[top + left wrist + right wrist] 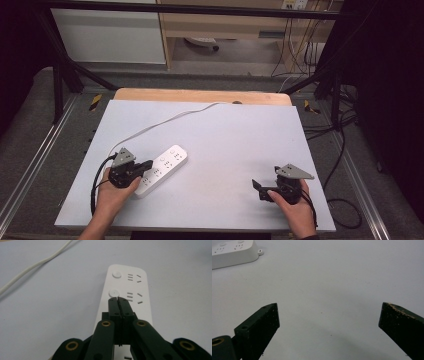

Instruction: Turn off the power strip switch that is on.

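1. While the left gripper (146,165) hangs over the near end of the white power strip (162,169), its jaws are pressed tight together with nothing between them; in the left gripper view the joined tips (117,300) sit just below the second round button (114,292) of the strip.
2. The power strip lies flat and slantwise on the pale grey table sheet (225,140), left of the middle, its white cable (165,121) curling away to the far edge, where it meets a wooden board (200,95) (the table's back strip).
3. Nothing lies between the strip and the grippers; the sheet around it is bare.
4. The strip's sockets (135,277) hold no plugs.
5. Well apart at the right, the right gripper (257,186) rests low near the front edge, jaws spread wide and gripping nothing; in the right gripper view one end of the strip (234,252) lies far off at the upper left.
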Demonstrator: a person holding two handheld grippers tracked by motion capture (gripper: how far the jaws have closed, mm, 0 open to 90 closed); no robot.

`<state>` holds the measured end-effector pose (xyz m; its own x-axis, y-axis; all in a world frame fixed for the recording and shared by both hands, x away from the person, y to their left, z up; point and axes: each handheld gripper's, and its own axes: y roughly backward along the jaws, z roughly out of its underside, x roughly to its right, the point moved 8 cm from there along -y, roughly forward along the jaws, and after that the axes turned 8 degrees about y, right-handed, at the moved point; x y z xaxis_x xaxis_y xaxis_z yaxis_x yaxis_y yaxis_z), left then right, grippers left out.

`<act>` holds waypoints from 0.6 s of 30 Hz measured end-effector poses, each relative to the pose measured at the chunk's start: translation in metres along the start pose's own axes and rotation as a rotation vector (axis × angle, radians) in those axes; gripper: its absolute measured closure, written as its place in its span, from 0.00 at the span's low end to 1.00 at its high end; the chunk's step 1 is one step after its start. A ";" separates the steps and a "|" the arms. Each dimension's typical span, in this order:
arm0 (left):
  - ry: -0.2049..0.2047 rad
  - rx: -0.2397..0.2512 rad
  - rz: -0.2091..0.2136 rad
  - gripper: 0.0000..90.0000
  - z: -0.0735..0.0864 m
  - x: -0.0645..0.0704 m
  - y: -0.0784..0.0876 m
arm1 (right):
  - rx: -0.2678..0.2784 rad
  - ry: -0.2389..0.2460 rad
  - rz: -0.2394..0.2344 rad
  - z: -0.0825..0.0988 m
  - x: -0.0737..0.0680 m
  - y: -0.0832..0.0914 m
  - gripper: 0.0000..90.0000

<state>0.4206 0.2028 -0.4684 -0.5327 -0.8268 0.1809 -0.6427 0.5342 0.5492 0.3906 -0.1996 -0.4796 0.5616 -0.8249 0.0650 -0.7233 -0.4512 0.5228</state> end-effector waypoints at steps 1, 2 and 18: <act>-0.001 -0.001 -0.001 1.00 -0.001 -0.001 -0.001 | 0.000 0.000 0.000 0.000 0.000 0.000 0.04; -0.003 0.000 0.000 1.00 -0.002 -0.001 -0.003 | 0.000 0.000 0.000 0.000 0.000 0.000 0.04; -0.022 -0.038 -0.016 1.00 0.002 -0.002 -0.010 | -0.005 -0.002 -0.001 0.001 0.000 0.000 0.04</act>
<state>0.4269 0.1999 -0.4761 -0.5350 -0.8308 0.1537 -0.6302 0.5136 0.5823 0.3900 -0.2000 -0.4799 0.5616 -0.8250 0.0622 -0.7204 -0.4507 0.5272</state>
